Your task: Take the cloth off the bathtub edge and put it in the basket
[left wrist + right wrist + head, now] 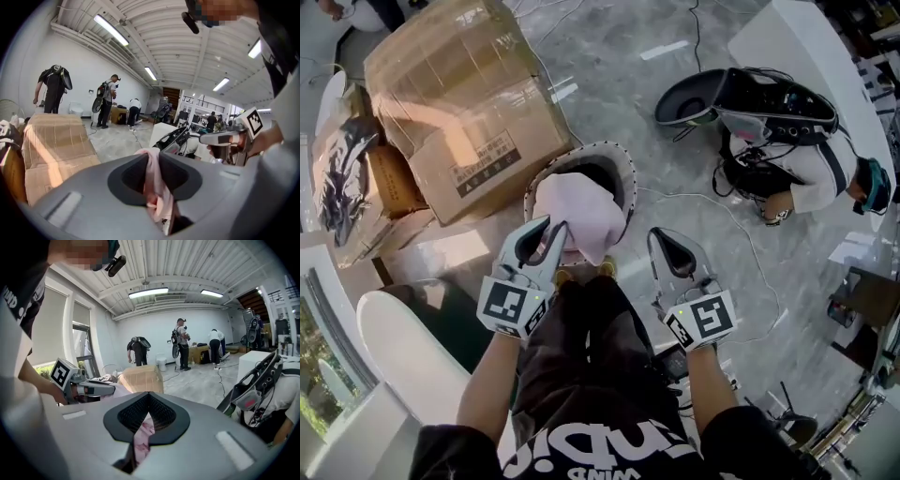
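Fingers (89,192) of the left gripper (557,232): closed on a fold of the pink cloth, which runs up between the pads in the left gripper view. Right gripper (149,394): tips pressed together. Nothing hangs from it in the head view. A pinkish patch shows low in its slit, and what it is cannot be told.

1. Cardboard box (459,103) — large, flaps taped shut, contents unseen. It stands on the floor just beside the basket, on the left in the head view.
2. Bathtub (398,342) — white rounded edge at lower left, well apart from the cloth. No cloth lies on the part in view.
3. Basket (623,164) — round, speckled rim, dark inside. It stands on the floor ahead of the person's feet. The cloth covers the near half of its mouth, and the far half shows only dark hollow, with nothing else seen inside.
4. Cloth (581,211) — held at one edge by the left gripper, its bulk over the basket mouth. Whether it already rests inside or still hangs cannot be told.

Handling, judged: light, soft and limp, not fragile. It sags from any pinch and could drape over the rim. A bunched fold makes the surest hold — the sort the left fingers have now.
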`<state>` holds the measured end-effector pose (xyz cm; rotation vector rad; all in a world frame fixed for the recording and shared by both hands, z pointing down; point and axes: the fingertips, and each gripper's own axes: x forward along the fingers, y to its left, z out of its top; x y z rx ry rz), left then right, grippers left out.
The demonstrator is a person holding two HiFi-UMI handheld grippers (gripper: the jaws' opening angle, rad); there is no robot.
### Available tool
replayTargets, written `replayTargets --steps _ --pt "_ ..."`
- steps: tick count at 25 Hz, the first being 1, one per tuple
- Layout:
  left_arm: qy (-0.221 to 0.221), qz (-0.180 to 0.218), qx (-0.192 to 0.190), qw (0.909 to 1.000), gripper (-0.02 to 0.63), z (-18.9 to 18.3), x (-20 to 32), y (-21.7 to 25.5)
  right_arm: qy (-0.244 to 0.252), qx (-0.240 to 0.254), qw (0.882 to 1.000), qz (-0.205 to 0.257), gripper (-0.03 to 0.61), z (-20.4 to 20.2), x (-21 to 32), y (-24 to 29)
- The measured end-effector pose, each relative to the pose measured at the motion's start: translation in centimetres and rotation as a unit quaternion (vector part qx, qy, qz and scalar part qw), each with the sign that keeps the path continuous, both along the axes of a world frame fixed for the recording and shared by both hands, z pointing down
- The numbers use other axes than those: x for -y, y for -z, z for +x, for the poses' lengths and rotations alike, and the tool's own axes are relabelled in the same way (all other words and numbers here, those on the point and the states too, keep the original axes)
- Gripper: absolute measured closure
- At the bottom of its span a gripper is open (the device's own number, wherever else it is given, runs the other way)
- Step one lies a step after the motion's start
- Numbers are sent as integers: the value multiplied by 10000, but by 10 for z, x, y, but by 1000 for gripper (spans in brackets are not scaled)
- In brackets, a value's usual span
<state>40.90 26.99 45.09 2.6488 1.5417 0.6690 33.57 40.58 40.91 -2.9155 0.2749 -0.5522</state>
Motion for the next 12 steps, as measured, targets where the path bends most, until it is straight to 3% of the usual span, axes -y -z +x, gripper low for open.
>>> replayTargets --steps 12 --pt "60 475 593 9971 551 -7 -12 -173 -24 847 9959 320 569 -4 8 -143"
